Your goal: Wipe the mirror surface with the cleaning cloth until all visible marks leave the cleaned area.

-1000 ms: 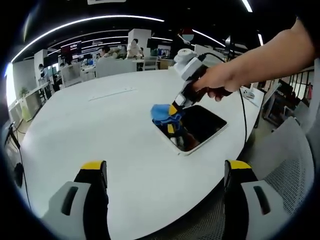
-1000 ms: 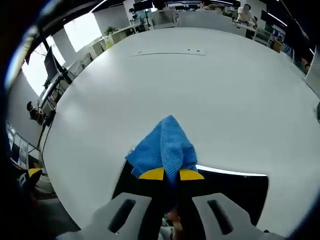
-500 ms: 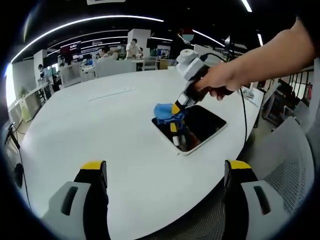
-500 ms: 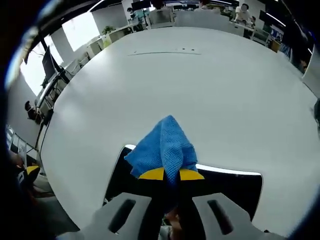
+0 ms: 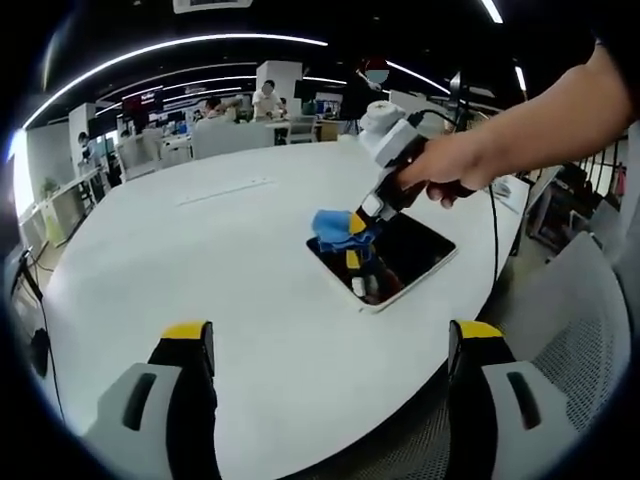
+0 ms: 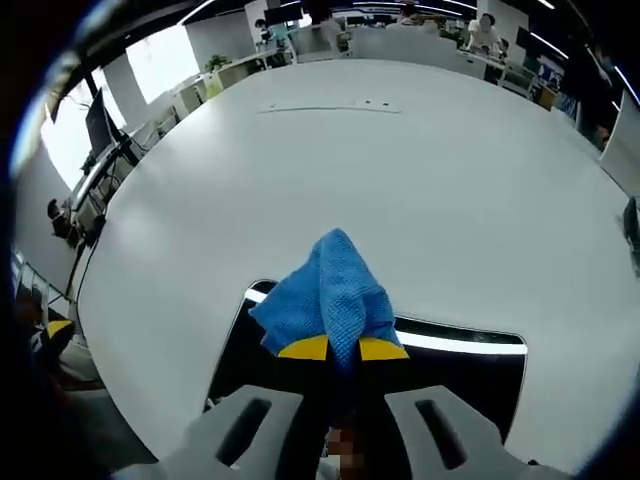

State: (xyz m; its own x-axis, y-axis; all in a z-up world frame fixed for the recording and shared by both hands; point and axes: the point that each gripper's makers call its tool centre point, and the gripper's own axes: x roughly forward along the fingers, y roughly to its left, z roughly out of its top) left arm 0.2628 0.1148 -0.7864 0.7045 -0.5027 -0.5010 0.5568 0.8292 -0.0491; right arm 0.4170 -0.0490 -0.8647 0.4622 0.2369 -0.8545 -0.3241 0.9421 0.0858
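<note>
Right gripper view: soft, light cleaning cloth [image 6: 328, 297] is pinched by the right gripper [image 6: 340, 349] over the flat, probably fragile mirror [image 6: 465, 368] (lying on the desk [image 6: 420, 180]); left gripper [image 5: 330, 345] is held spread.

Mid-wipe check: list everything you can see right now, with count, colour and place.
Mirror: one, dark glass with a pale frame, flat on the table near its edge.
Cloth: one, blue, clamped in the right gripper, pressed to the mirror's far side.
Table: one, white, round, under everything.
Chair: one, grey mesh, beside the table edge.
Cable: one, black, running past the mirror.
Left gripper: jaws yellow-tipped, wide apart, over the table.
Right gripper: yellow-tipped, closed on the cloth.
Hand: one, holding the right gripper.
</note>
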